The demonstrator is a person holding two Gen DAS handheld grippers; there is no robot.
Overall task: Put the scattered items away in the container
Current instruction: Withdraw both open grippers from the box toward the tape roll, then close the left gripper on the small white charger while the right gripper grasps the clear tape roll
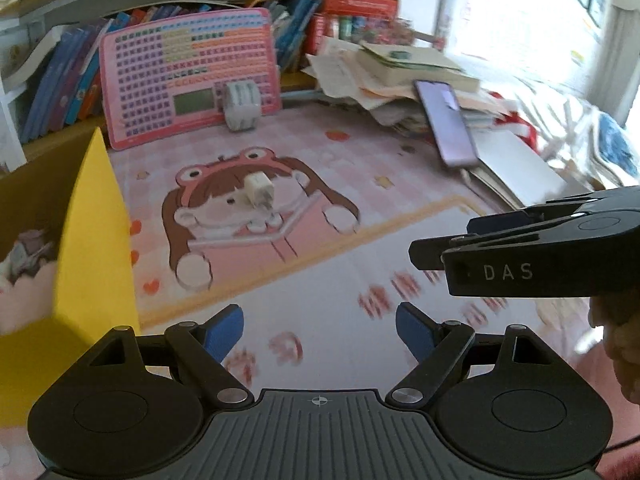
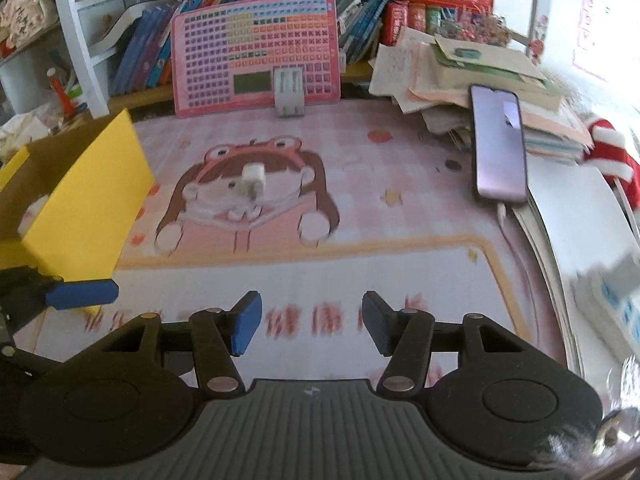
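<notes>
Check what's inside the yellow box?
The yellow box holds a crumpled grey-and-pink heap, blurred. Its near wall hides the bottom and anything else inside.

A desk [image 2: 400,280] covered by a pink cartoon mat [image 2: 360,152] stands against a white shelf unit [image 2: 76,40] packed with leaning books [image 2: 152,52]. A pink chart board [image 2: 256,48] leans against them. Stacked papers [image 2: 480,76] crowd the right side. Bright daylight floods in from a window [image 1: 540,12] at the right.
</notes>
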